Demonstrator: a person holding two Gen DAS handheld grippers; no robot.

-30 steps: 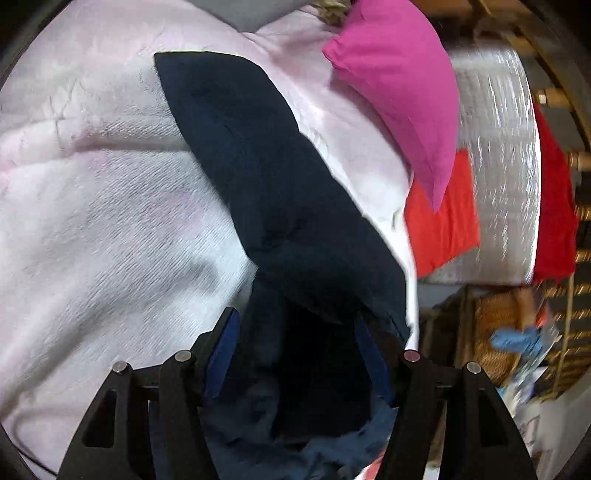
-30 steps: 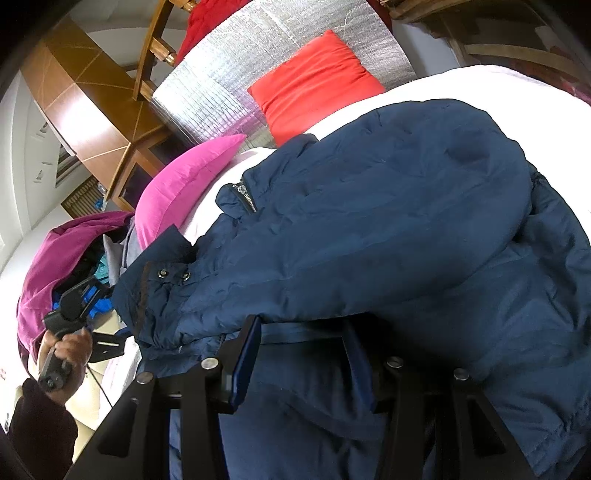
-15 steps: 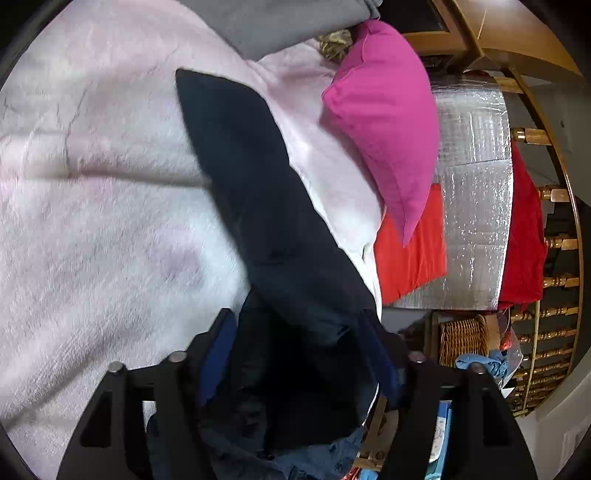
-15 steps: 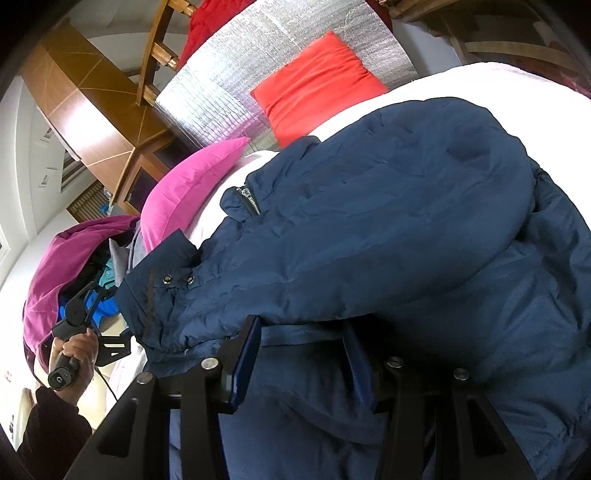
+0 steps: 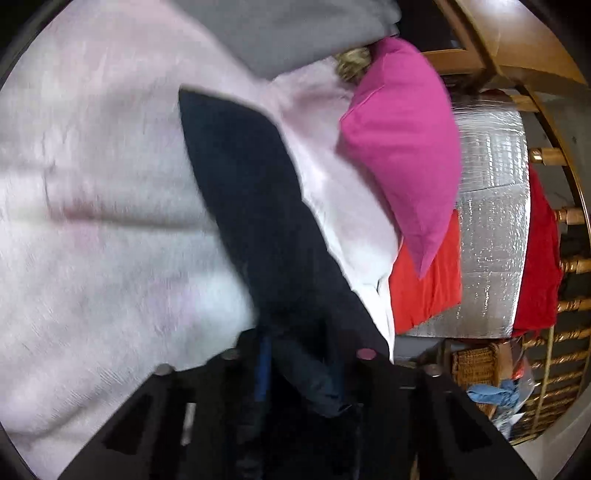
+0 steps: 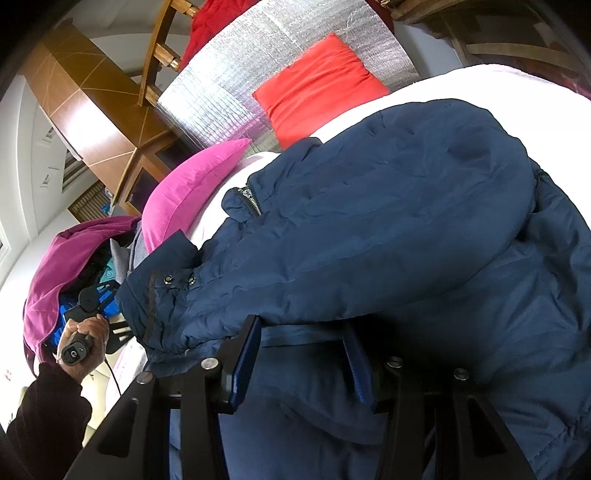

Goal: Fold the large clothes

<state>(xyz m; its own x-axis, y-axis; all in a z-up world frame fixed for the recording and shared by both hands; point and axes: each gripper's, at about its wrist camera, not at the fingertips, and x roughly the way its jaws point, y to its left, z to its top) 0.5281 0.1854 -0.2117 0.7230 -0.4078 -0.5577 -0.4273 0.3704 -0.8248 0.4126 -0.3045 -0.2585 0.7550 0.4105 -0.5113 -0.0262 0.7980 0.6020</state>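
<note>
A large navy padded jacket lies on a white bed, one sleeve folded across its body with the cuff and snaps at the left. My right gripper has its blue pads around a fold of the jacket's lower edge. In the left wrist view a dark strip of the same jacket runs from my left gripper up over the pale bedcover. The left jaws stand close together with jacket fabric between them. The left gripper also shows in the right wrist view, held in a hand beside the cuff.
A pink pillow and a red pillow lie at the bed's head against a silver foil panel. A grey cloth lies on the bed. A magenta garment pile and wooden furniture stand beside the bed.
The left gripper has narrowed on the jacket fabric and shifted, so the view tilted and blurred. The right gripper and the jacket body have hardly moved.
</note>
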